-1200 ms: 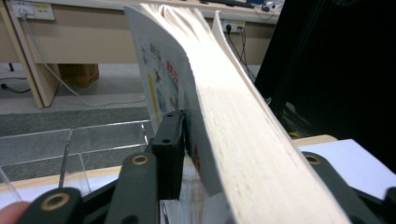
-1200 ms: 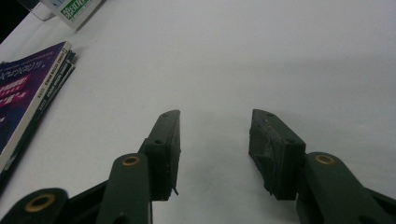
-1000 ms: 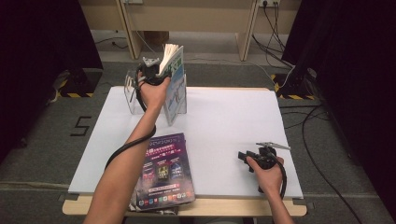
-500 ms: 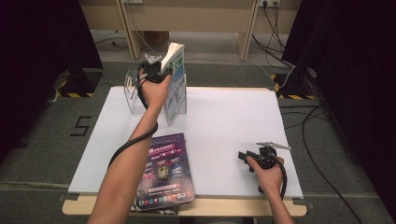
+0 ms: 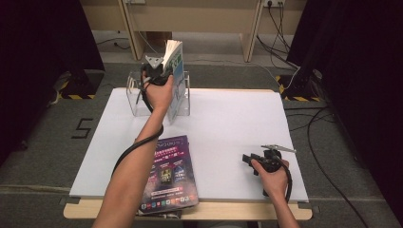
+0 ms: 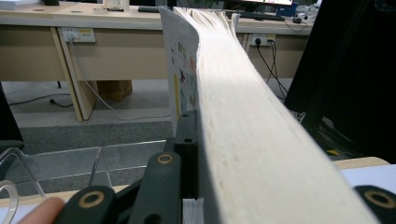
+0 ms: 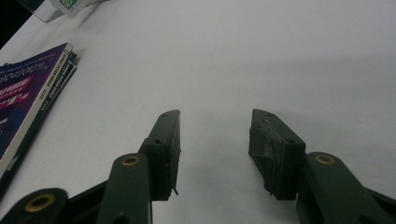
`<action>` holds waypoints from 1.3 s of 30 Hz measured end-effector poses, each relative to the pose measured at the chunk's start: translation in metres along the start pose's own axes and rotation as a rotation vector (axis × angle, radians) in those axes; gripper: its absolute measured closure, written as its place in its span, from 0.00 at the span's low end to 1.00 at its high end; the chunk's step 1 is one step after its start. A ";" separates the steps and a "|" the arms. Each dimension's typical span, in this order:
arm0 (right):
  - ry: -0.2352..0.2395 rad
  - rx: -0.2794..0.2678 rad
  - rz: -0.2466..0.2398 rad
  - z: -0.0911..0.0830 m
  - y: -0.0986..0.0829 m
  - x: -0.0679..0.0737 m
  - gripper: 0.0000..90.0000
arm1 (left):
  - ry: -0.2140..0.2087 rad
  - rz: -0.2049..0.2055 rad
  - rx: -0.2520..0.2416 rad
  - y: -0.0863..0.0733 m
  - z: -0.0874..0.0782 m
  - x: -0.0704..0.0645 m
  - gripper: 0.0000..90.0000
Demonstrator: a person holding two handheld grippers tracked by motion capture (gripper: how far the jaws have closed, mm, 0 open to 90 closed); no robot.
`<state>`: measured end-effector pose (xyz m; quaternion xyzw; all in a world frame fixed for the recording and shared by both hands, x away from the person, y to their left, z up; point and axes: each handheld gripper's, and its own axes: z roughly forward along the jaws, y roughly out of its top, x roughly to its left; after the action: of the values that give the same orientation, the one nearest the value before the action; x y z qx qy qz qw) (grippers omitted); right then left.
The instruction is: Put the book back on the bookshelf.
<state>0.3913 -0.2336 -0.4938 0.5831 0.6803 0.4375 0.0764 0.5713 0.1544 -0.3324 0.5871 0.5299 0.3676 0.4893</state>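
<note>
The left hand-held gripper (image 5: 159, 71) is squeezed tight on a thick book (image 5: 174, 61). In the left gripper view, the book (image 6: 243, 116) sits between the black jaws, with its white page edges facing the camera and its cover on the left side.

The book stands tall, with its long side going up and down. It hangs right over the clear rack (image 5: 135, 97) at the far left of the bench (image 5: 228, 123). The bottom of the book looks like it is already down between the clear walls, but I cannot tell if it touches the floor of the rack. So the next move is likely straight down, keeping the book upright.

The right hand-held gripper (image 5: 247, 159) is far away, low at the near right of the bench. Its jaws are spread apart and hold nothing (image 7: 215, 149).

A stack of magazines (image 5: 171, 173) lies flat at the near edge, between the two arms.
</note>
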 end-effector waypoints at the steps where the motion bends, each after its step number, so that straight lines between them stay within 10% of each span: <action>1: 0.001 0.001 0.003 0.000 0.000 0.000 0.60 | 0.008 0.007 0.004 -0.002 0.002 -0.001 0.82; 17: 0.000 -0.001 -0.010 0.000 0.000 0.000 0.60 | -0.002 0.059 -0.005 -0.006 0.002 -0.002 0.80; 39: -0.011 -0.002 -0.024 0.001 0.000 0.002 0.59 | -0.134 -0.080 0.053 -0.010 -0.026 0.020 0.52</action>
<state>0.3909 -0.2320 -0.4938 0.5771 0.6864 0.4340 0.0860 0.5473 0.1784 -0.3376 0.6015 0.5286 0.2933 0.5223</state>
